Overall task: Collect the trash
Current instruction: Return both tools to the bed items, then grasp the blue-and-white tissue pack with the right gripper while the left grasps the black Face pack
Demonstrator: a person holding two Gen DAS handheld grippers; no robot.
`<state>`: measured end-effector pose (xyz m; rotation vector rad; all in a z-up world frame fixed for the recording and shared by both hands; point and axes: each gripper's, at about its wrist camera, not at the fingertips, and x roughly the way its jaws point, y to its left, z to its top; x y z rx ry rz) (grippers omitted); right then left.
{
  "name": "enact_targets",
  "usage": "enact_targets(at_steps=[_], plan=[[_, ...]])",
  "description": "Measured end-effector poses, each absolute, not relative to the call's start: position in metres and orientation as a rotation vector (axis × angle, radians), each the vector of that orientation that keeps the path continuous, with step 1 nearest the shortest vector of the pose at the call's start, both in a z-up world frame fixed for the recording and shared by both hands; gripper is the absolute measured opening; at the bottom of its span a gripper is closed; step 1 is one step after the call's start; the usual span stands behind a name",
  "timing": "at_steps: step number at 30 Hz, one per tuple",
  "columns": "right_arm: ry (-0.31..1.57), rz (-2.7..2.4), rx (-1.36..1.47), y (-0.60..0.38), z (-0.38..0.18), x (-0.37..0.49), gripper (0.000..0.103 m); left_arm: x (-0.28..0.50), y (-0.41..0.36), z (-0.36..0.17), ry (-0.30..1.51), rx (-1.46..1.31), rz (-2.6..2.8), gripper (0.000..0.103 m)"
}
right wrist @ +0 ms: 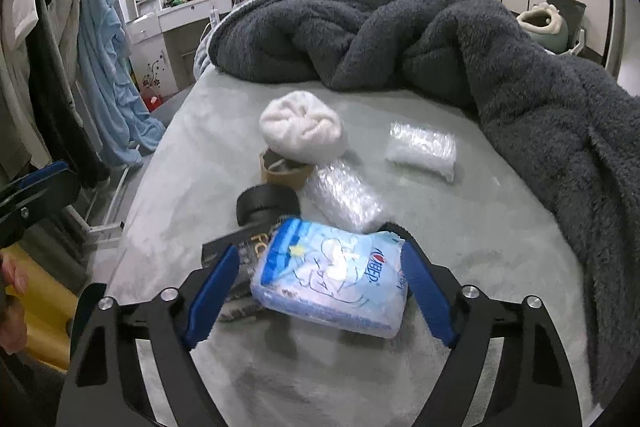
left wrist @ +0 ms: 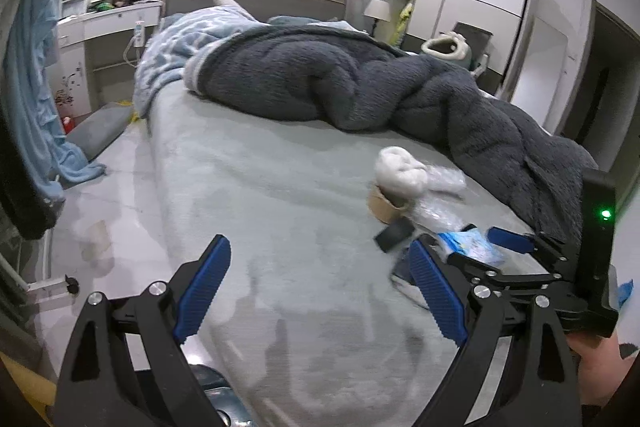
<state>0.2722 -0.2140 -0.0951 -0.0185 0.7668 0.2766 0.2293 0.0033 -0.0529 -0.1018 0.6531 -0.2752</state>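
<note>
Straddling blue tissue pack [right wrist: 332,279], right gripper [right wrist: 320,291] jaws hide black box [right wrist: 230,247].

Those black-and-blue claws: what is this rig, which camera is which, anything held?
No robot: a person holds a two-finger gripper in each hand, each carrying a fisheye camera looking along its fingers. The left view shows the left gripper open over bare grey bedsheet. The right view shows the right gripper straddling a blue-and-white plastic packet; its pads look not yet pressed on, so nothing is held. Beyond lie a white rolled cloth, brown tape roll, black tape roll, two bubble-wrap bundles and a dark fluffy blanket.
</note>
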Motion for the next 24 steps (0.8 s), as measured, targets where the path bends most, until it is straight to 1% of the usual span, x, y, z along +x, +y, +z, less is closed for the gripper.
enact_targets(at_steps=[4,6,9,17,19,22,24], plan=[[0.784,0.314,-0.032,-0.215,-0.098,0.271,0.067,0.23,-0.012,-0.056,0.663,-0.088,-0.326,0.092],[0.782,0.334,-0.037,-0.216,-0.097,0.269,0.064,0.231,-0.02,-0.059,0.672,-0.08,-0.349,0.093],[0.761,0.37,-0.009,-0.222,-0.089,0.265,0.061,0.233,-0.03,-0.062,0.683,-0.07,-0.375,0.093],[0.735,0.434,0.012,-0.237,-0.079,0.259,0.057,0.237,-0.051,-0.072,0.695,-0.036,-0.421,0.093],[0.75,0.445,0.012,-0.239,-0.082,0.261,0.056,0.239,-0.055,-0.075,0.699,-0.025,-0.427,0.093],[0.832,0.467,0.001,-0.239,-0.099,0.266,0.057,0.243,-0.062,-0.08,0.713,-0.016,-0.436,0.093],[0.85,0.475,-0.009,-0.24,-0.106,0.265,0.059,0.247,-0.061,-0.082,0.722,-0.032,-0.428,0.093]])
